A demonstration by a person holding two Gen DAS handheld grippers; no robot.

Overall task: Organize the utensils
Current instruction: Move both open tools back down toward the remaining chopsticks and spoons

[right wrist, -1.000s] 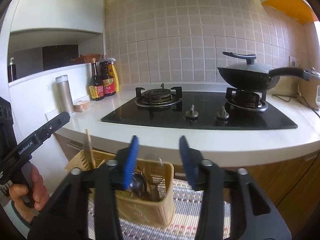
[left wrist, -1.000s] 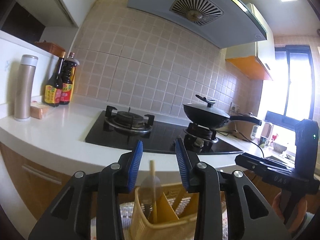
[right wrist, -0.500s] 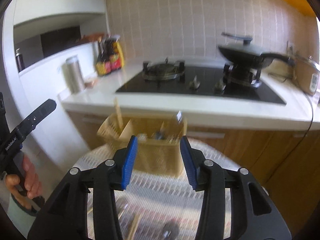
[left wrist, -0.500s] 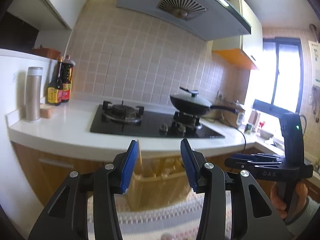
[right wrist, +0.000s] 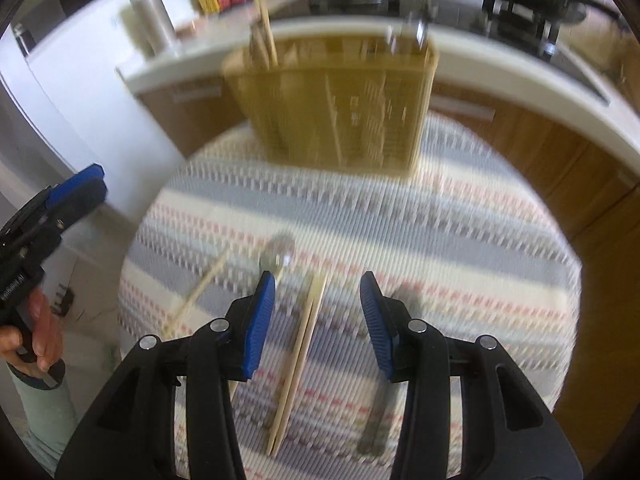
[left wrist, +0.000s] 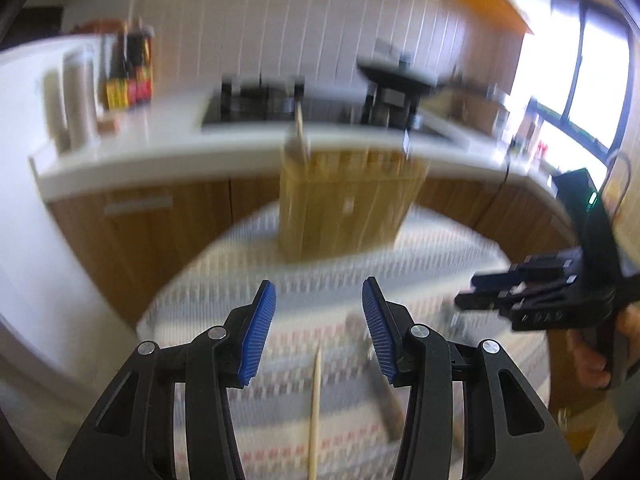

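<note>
Right wrist view: the right gripper (right wrist: pixel 318 316) hangs with its jaws spread and nothing between them, above a striped mat (right wrist: pixel 460 216). A pair of chopsticks (right wrist: pixel 298 364) lies on the mat below the gap, a single chopstick (right wrist: pixel 200 292) at 9 o'clock from it, a spoon (right wrist: pixel 276 254) at 11. At 12 o'clock stands the yellow basket (right wrist: pixel 332 108), sticks upright inside. Left wrist view: the left gripper (left wrist: pixel 318 328) is spread too, empty, over one chopstick (left wrist: pixel 315 412)

On the round striped woven table (right wrist: pixel 460 208), your yellow slatted plastic utensil basket (right wrist: pixel 340 112) stands at the far edge; nearer you lie paired pale wooden chopsticks (right wrist: pixel 298 360), with a clear plastic spoon (right wrist: pixel 276 256) to their left.
</note>
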